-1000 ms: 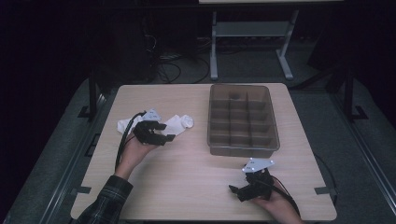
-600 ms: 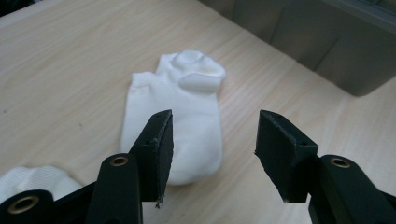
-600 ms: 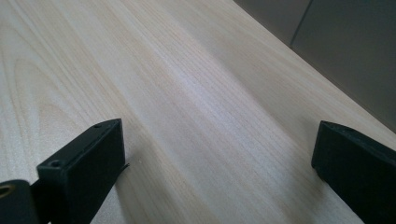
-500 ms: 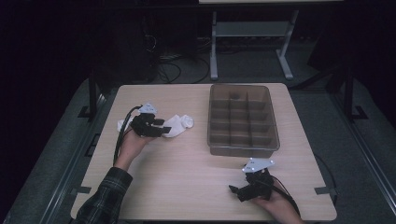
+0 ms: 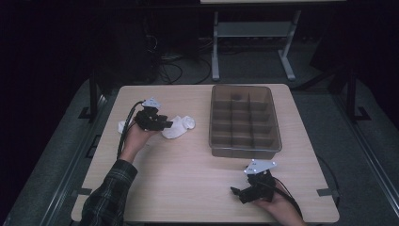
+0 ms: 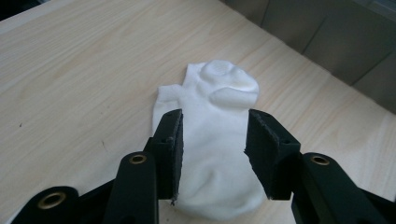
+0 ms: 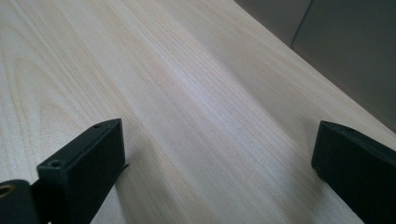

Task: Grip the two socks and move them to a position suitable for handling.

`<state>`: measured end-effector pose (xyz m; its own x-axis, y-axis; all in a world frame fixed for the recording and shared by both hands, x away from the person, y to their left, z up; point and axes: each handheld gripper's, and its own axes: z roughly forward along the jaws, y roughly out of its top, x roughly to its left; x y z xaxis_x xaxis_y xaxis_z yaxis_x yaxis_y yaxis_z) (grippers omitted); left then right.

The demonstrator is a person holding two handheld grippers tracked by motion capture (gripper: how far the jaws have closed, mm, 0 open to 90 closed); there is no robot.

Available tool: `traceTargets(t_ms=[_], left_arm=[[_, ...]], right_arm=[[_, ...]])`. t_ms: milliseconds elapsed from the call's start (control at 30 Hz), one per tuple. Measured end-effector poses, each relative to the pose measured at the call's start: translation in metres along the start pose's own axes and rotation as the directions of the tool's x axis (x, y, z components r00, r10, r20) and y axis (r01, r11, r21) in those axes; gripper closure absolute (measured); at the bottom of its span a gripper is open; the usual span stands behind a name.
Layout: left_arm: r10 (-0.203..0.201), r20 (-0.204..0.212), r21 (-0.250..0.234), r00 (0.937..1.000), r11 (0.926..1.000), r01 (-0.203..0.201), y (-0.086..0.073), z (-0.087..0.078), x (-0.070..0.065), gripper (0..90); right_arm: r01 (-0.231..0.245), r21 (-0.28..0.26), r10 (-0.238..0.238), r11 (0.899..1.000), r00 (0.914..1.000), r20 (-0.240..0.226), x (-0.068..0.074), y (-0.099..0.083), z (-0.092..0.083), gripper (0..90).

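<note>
Right gripper (image 5: 241, 192): rests near front right corner of table (image 5: 197, 188), jaws spread wide, nothing between; idle, no risk seen.

Left gripper (image 6: 212, 154): near left edge, jaws have just been closing, straddle white sock (image 6: 212, 140); pads not yet pressing fabric.

Risks:
- Pads pinch top layer only; sock slips or unfolds on lift.
- Jaws scrape table, push sock aside.

Second sock (image 5: 123, 126): behind left hand, may snag cable.

Divided bin (image 5: 244, 122): far right side, well apart from sock.

We see dim room | grey floor (image 5: 329, 108) | pale wood table (image 5: 188, 174) | metal stand (image 5: 251, 35) behind | cables (image 5: 171, 70) on floor
</note>
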<state>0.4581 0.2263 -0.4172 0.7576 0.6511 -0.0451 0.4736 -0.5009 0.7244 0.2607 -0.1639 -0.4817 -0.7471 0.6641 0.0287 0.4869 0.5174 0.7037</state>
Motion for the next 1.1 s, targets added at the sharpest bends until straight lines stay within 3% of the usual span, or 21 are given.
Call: traceTargets(t_ms=[133, 233, 367, 633, 1100], left_arm=[[0.001, -0.014, -0.026, 0.9999, 0.9997, -0.002, 0.004, 0.006, 0.005, 59.5], [0.011, -0.018, 0.009, 0.9998, 0.9999, -0.01, 0.008, 0.013, 0.009, 60.5], [0.014, -0.027, -0.003, 0.9995, 0.9999, -0.015, 0.011, 0.019, 0.011, 62.0], [0.021, -0.047, 0.023, 0.9987, 0.9995, -0.02, 0.017, 0.037, 0.014, 64.3], [-0.069, -0.073, 0.035, 0.9949, 0.9968, 0.072, -0.001, 0.064, 0.032, 61.8]], right_arm=[[0.003, 0.0, -0.003, 1.0, 1.0, -0.002, 0.0, 0.0, 0.0, 2.3], [0.004, 0.0, -0.004, 1.0, 1.0, -0.002, 0.0, 0.0, 0.0, 2.3], [0.003, -0.002, -0.003, 1.0, 1.0, -0.003, 0.0, 0.0, 0.0, 2.3], [0.003, -0.001, -0.003, 1.0, 1.0, -0.004, 0.0, 0.0, 0.0, 2.3], [0.004, -0.001, -0.004, 1.0, 1.0, -0.004, 0.0, 0.0, 0.0, 2.3]])
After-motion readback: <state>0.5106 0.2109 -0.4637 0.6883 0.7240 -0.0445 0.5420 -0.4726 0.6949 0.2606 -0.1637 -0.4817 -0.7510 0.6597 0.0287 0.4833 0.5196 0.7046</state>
